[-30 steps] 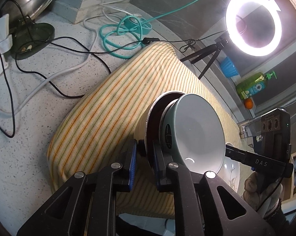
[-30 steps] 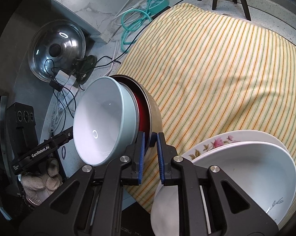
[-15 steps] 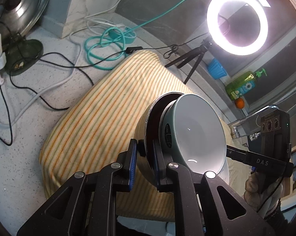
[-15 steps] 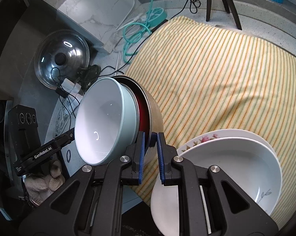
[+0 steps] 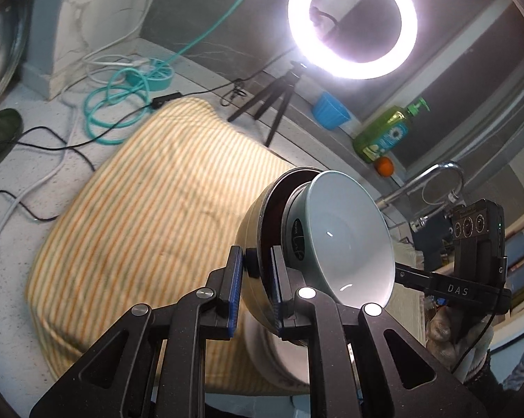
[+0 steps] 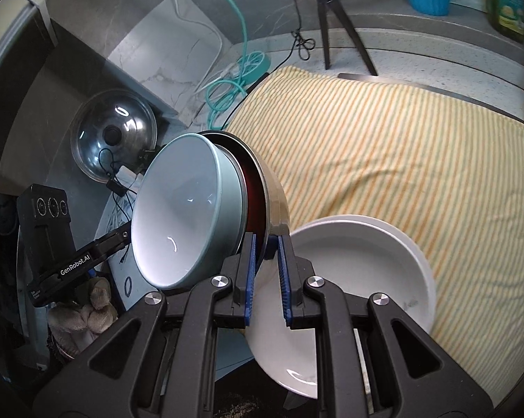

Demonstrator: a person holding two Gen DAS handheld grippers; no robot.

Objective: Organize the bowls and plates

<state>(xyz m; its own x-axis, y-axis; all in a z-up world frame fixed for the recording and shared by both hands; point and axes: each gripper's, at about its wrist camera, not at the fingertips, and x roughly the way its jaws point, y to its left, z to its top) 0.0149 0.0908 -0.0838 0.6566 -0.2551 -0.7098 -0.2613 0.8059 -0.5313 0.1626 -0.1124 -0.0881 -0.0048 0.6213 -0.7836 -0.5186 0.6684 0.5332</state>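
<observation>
At centre frame, left gripper (image 5: 256, 278) and right gripper (image 6: 264, 271) both pinch the outer bowl's (image 6: 274, 202) rim. Grey-blue bowl (image 6: 178, 216) nests inside, tipped. White plates (image 6: 359, 268) lower right, on striped cloth (image 6: 401, 146).

Opposed close wrist views; shared bowls (image 5: 345, 244)

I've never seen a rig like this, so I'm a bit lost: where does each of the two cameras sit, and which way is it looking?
Left wrist: on the left gripper, looking down its fingers at nested bowls, ring light, striped cloth; the other gripper and gloved hand show.
Right wrist: on the right gripper, looking at those bowls, white plates, pot lid.
Shared: bowls, cloth, tripod, blue cup.
</observation>
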